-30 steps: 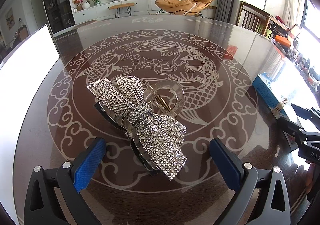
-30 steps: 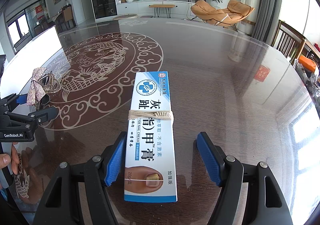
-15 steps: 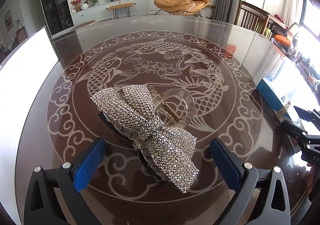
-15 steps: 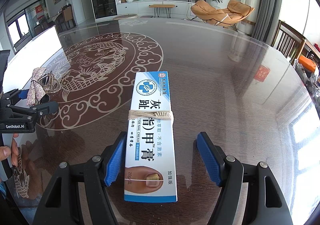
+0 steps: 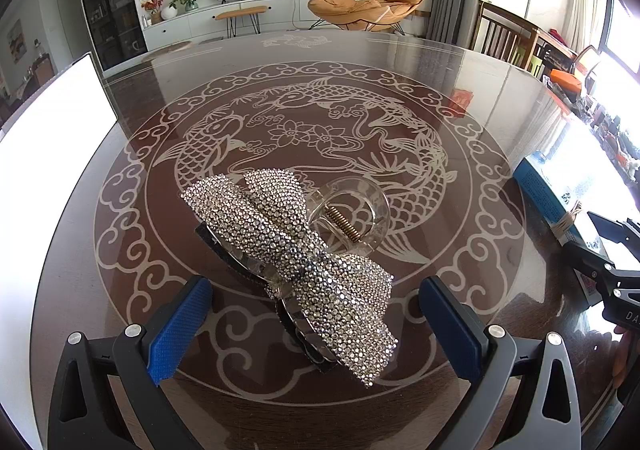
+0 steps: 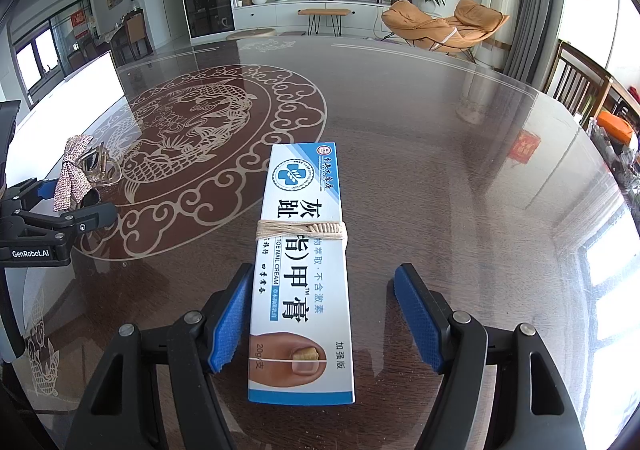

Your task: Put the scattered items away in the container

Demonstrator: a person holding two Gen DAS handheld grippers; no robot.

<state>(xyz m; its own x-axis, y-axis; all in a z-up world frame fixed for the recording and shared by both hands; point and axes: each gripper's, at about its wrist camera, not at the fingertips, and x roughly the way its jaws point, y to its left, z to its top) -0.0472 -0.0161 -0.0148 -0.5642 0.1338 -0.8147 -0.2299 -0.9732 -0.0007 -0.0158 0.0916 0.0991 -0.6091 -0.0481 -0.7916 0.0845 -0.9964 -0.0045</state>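
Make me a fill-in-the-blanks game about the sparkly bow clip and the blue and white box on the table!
1. The sparkly bow clip lies between the fingers of the ____ gripper.
2. The right gripper has its jaws ____ around the cream box.
3. String is tied round the ____ of the cream box.
4. The picture in the table shows two ____.

Missing words: left; open; middle; fish
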